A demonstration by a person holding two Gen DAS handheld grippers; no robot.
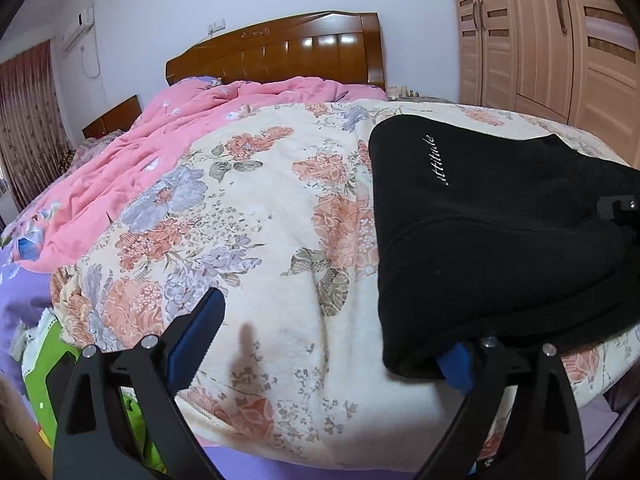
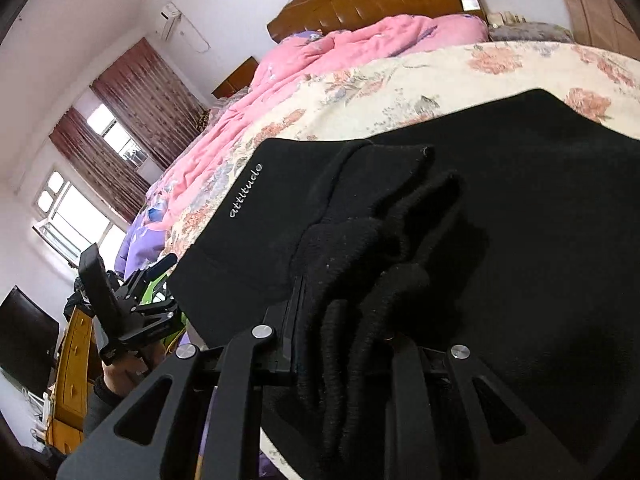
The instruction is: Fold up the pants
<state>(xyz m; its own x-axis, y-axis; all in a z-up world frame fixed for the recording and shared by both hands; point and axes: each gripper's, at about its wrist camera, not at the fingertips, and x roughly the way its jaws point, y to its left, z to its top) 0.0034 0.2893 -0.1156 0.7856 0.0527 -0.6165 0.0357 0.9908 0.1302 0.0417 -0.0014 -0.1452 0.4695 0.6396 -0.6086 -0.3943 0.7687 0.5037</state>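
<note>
Black pants point(image 1: 492, 236) with white "attitude" lettering lie folded on the floral blanket point(image 1: 260, 220), at the right of the left wrist view. My left gripper point(image 1: 332, 336) is open beside the pants' near left corner; its right finger point(image 1: 456, 364) is tucked under the cloth edge, its left finger point(image 1: 196, 332) over bare blanket. In the right wrist view the pants point(image 2: 520, 200) fill the frame. My right gripper point(image 2: 344, 320) is shut on a bunched black fold of the pants. The left gripper also shows there point(image 2: 160, 268), at the left.
A pink quilt point(image 1: 160, 160) lies bunched toward the wooden headboard point(image 1: 280, 52). A wardrobe point(image 1: 540, 32) stands at the right. A green item point(image 1: 44, 380) lies by the bed's near left edge. Curtained windows point(image 2: 108, 160) and a yellow drawer unit point(image 2: 76, 364) are to the left.
</note>
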